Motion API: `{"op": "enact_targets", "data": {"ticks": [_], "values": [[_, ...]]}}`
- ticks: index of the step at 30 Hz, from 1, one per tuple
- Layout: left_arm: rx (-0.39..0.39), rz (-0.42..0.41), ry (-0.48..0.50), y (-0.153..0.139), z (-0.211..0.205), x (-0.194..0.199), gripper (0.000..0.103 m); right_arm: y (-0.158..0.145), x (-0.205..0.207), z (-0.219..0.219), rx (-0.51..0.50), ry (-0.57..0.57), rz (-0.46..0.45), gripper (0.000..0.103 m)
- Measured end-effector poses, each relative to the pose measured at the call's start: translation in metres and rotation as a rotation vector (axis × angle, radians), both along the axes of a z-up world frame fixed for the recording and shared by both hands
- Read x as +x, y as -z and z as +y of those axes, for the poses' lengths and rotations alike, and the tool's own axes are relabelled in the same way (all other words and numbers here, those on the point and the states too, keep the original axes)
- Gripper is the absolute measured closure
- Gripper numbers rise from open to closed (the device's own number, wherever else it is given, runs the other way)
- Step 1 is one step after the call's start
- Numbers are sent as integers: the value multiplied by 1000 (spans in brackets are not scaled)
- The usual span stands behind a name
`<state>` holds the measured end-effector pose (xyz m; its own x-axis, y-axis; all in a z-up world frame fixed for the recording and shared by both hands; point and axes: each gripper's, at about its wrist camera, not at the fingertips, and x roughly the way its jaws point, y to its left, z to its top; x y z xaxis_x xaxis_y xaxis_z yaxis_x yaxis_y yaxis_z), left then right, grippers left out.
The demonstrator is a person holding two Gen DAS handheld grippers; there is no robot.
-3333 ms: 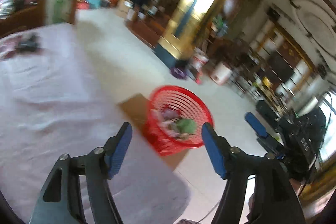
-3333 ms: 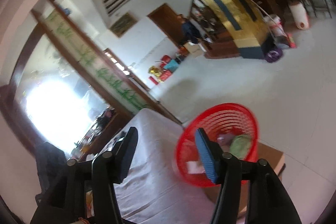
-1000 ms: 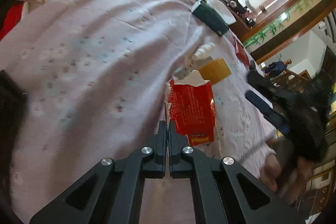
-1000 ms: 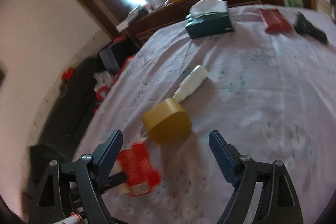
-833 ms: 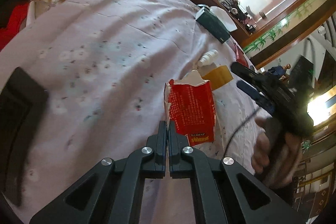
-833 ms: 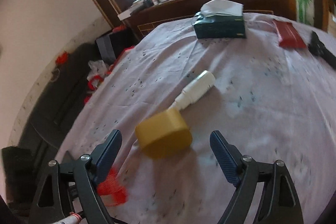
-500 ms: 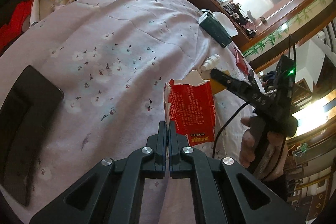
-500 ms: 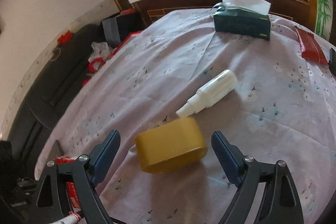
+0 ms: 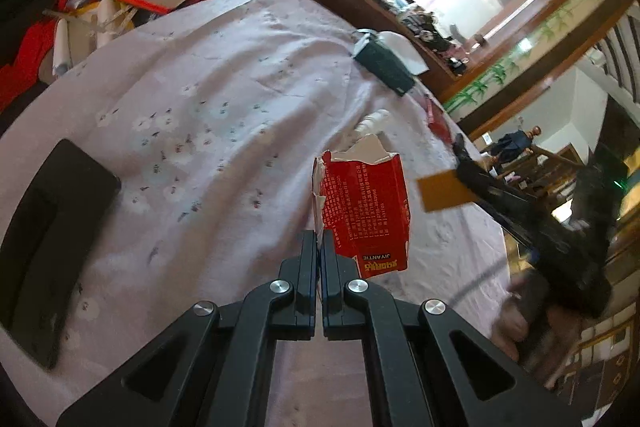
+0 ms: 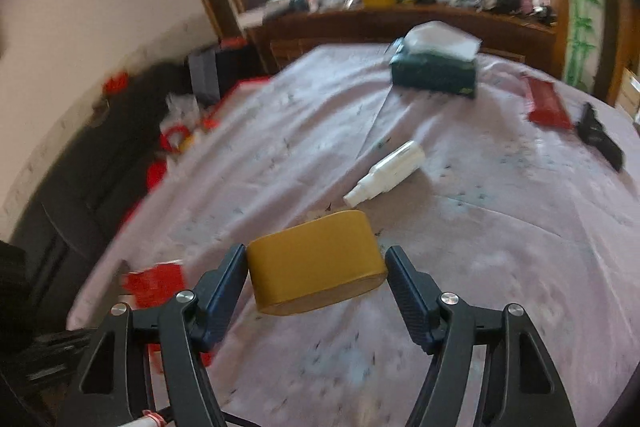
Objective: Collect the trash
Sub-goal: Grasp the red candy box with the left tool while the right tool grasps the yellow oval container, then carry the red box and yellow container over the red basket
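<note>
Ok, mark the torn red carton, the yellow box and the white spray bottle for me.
torn red carton (image 9: 366,209), left wrist view, on its printed red face.
yellow box (image 10: 316,259), right wrist view, on its broad top face.
white spray bottle (image 10: 390,169), right wrist view, mid-body.

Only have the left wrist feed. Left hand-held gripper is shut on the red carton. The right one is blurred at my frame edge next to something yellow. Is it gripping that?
Observer: The right hand-held gripper has one pad at each end of a yellow oval box. I can't tell whether it's squeezing.
Operator: Anything just ahead of it?
Observer: A white spray bottle lies on its side just beyond the box, nozzle toward it, with a gap between them.
Operator: More trash past that?
Observer: A flat red packet lies far right on the cloth, to the right of the dark tissue box.
</note>
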<state>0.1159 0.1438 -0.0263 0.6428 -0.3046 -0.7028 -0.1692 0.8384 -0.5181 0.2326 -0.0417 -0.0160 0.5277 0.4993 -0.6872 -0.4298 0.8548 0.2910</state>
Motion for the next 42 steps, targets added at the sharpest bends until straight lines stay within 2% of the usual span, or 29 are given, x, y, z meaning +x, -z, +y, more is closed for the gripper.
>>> {"op": "enact_targets", "data": {"ticks": [9,14,18,23,30,35,42], "values": [[18,-102,123,-46,-67,-32,102,-68,-106,-106,180,164,-126,28],[26,-165,249,-71,-128,-53,102,-98,-167,-171,231,280,-206,28],[29,-206,357,-85,-184,-67,102,-116,-218,-226,218,391,-282,28],[12,-211,504,-93,-253,-79,102,-127,-270,-287,198,514,-337,28],[23,-208,704,-94,-349,-95,102,-125,-336,-373,237,701,-375,28],[39,-221,806,-98,-402,-107,102,-125,-373,-424,252,829,-394,28],[35,-244,907,-108,-459,-110,102,-136,-410,-463,221,948,-438,28]]}}
